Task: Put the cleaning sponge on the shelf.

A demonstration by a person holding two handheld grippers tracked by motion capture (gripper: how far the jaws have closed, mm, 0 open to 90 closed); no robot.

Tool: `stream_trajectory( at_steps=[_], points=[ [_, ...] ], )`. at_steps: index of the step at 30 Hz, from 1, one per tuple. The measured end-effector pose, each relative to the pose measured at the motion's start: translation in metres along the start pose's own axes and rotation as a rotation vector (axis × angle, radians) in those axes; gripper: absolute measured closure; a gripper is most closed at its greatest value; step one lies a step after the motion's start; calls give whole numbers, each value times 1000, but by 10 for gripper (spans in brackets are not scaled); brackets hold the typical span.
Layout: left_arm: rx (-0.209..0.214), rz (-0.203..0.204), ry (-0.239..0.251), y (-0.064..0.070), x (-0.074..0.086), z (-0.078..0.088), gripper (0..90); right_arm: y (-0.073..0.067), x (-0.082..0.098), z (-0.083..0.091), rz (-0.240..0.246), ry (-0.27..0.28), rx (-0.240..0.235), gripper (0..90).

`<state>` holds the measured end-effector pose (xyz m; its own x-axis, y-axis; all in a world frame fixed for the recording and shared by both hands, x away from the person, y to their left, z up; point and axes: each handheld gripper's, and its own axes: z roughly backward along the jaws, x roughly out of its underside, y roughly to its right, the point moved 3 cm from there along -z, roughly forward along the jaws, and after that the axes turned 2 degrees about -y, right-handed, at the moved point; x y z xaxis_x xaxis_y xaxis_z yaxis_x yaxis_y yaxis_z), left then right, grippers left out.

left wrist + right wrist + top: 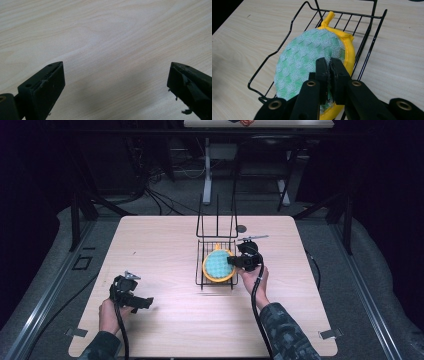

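A round pad (218, 265) (309, 57), green checked cloth with a yellow rim and loop, lies tilted in a black wire basket (201, 270) (274, 53) at the table's middle. My right gripper (235, 261) (328, 65) reaches in from the basket's right side. Its jaws are pressed together on the pad's near part, with a sliver of cloth between them. My left gripper (141, 303) (115, 75) rests low near the table's front left. It stands open over bare wood, with nothing between its jaws.
The wire basket has a tall upright back frame (217, 217) on its far side. A small dark disc (241, 228) lies on the wooden table (165, 240) behind the basket. Dark floor, cables and another table's legs lie beyond the far edge.
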<state>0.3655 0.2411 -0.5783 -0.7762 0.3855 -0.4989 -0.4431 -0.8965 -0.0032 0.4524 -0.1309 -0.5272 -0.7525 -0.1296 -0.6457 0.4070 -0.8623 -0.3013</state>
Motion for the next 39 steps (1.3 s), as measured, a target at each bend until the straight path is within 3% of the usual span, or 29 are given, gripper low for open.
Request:
stream_trajectory(
  at_steps=[11, 27, 39],
  points=[
    [0, 0, 0, 0, 0, 0, 16, 3, 4, -7, -20, -2, 17, 848],
    [-3, 8, 3, -2, 0, 1, 16, -1, 4, -14, -10, -7, 29, 820],
    [-3, 9, 2, -2, 0, 1, 15, 3, 4, 2, -1, 4, -14, 621]
  ],
)
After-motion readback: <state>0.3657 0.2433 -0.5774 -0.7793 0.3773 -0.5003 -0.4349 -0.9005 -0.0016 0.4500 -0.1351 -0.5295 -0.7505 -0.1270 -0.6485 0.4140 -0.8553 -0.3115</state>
